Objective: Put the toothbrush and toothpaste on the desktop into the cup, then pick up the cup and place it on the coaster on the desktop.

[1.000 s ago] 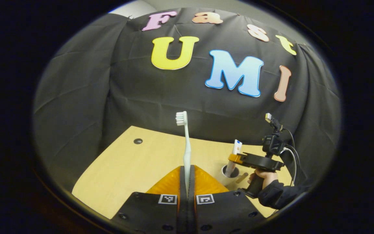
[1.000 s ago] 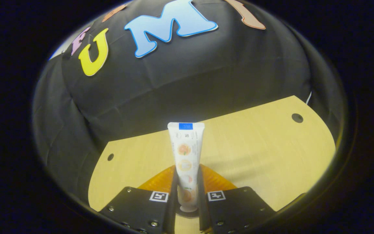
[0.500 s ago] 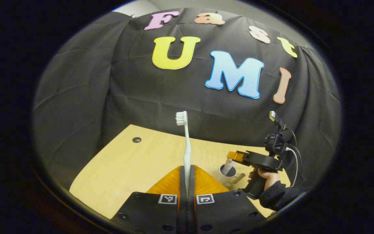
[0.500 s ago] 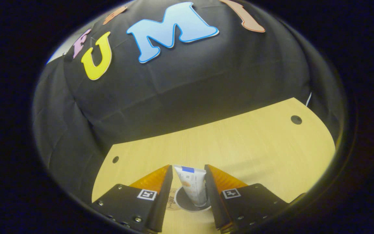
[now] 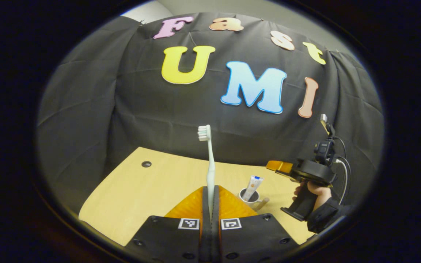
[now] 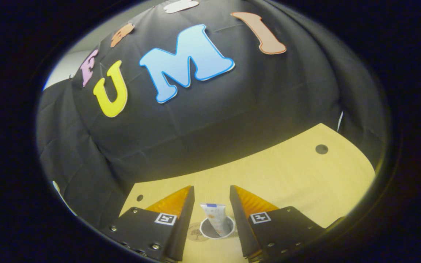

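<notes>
My left gripper [image 5: 210, 188] is shut on the handle of a pale toothbrush [image 5: 209, 160], which stands upright with its white bristles at the top. To its right, a small cup [image 5: 249, 197] stands on the wooden desk [image 5: 148, 190] with the white toothpaste tube [image 5: 252, 184] leaning inside it. A round wooden coaster [image 5: 263, 202] lies just beside the cup. My right gripper [image 6: 210, 190] is open above the cup [image 6: 215, 231], and the toothpaste tube [image 6: 216, 221] stands in the cup between its fingers without touching them. The coaster [image 6: 196, 231] peeks out at the cup's left.
A hand in a dark sleeve [image 5: 320, 212] holds the right gripper's body [image 5: 305, 171] up and to the right of the cup. Cable holes [image 5: 146, 164] [image 6: 321, 148] mark the desk. The black cloth wall rises behind the desk.
The right gripper opened and let the toothpaste drop into the cup, then lifted up and away from it. The left gripper held the toothbrush still.
</notes>
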### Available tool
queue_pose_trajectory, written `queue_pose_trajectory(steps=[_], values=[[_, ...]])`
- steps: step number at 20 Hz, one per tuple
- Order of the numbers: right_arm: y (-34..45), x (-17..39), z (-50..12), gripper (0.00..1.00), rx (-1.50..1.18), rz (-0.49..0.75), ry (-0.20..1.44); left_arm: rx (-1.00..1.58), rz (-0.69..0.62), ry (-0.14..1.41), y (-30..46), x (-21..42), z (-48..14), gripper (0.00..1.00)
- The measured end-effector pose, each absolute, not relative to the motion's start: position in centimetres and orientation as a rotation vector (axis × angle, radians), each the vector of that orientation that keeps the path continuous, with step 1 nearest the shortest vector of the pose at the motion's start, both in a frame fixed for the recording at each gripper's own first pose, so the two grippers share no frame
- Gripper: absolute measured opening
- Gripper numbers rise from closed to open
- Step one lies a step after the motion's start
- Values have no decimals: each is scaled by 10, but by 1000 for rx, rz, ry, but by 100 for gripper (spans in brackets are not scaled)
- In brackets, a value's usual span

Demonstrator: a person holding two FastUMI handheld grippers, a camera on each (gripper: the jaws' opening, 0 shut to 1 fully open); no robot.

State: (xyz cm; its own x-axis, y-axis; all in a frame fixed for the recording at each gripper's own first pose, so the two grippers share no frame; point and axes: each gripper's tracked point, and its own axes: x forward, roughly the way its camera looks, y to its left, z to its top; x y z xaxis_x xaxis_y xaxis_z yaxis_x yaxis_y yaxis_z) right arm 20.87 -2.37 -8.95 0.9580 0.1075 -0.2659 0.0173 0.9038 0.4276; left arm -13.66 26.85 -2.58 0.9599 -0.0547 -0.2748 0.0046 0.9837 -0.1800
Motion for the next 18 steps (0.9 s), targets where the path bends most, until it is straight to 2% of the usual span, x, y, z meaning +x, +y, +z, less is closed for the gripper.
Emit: queue_pose_trajectory(steps=[1,9,18], values=[[-31,203,-87,58,448,38,285,-170,-38,276,266,-134,-24,7],[-83,150,-97,58,462,-59,283,-78,-158,212,223,-107,-13,7],[-163,102,-113,58,478,-245,297,-6,-333,179,152,-59,-20,7]])
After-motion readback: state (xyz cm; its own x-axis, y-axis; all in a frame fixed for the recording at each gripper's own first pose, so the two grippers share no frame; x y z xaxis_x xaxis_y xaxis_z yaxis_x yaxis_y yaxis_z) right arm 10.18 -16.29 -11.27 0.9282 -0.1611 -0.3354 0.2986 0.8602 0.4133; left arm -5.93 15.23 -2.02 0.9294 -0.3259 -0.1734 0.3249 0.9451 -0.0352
